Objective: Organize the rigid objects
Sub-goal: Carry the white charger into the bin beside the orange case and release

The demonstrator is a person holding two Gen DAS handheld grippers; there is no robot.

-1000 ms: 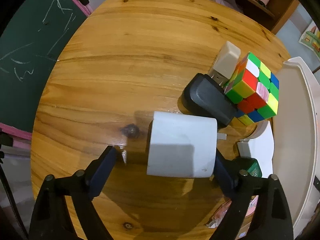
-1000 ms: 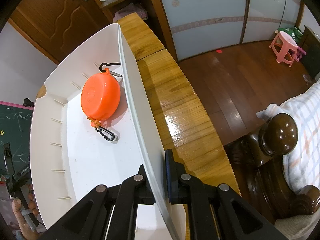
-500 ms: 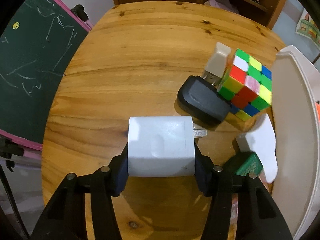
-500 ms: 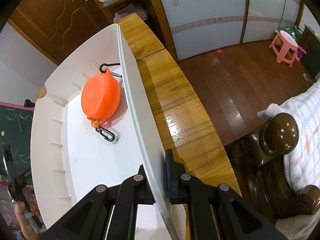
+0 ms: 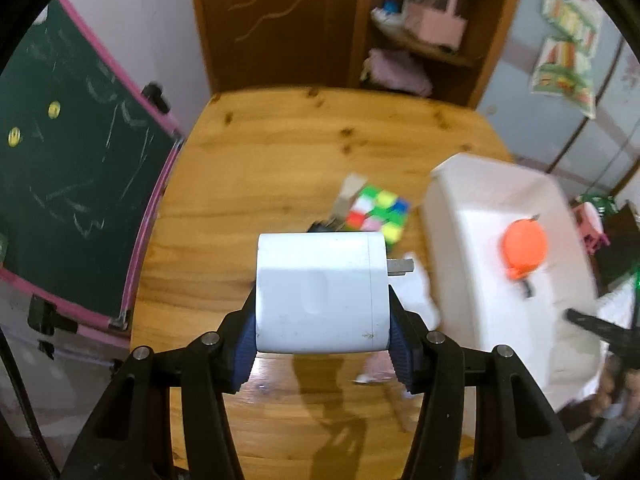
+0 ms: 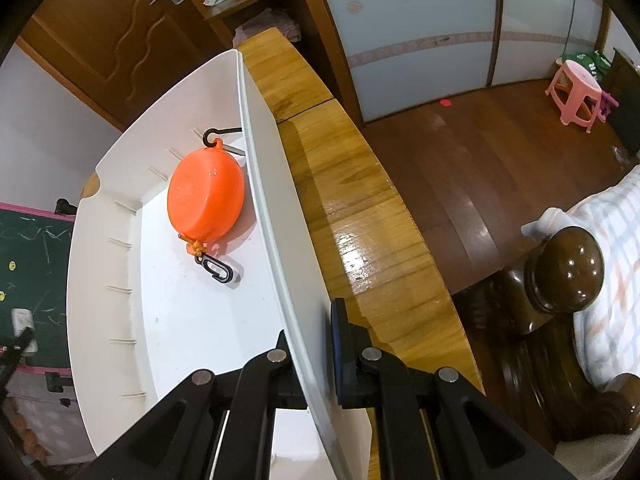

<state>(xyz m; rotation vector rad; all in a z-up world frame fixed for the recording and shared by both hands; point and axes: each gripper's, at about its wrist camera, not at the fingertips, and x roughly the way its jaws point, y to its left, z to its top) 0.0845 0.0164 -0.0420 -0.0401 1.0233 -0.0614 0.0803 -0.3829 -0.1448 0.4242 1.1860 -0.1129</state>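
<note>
Our left gripper (image 5: pixel 322 320) is clamped on the white plug adapter (image 5: pixel 320 296), held above the wooden table (image 5: pixel 280 152), prongs pointing right toward the white bin (image 5: pixel 480 240). So the bin lies to the right and slightly ahead of the adapter; we judge the carry goes that way, over the near wall. Our right gripper (image 6: pixel 316 356) pinches the bin's side wall, steadying it; the orange case (image 6: pixel 206 196) sits inside.
</note>
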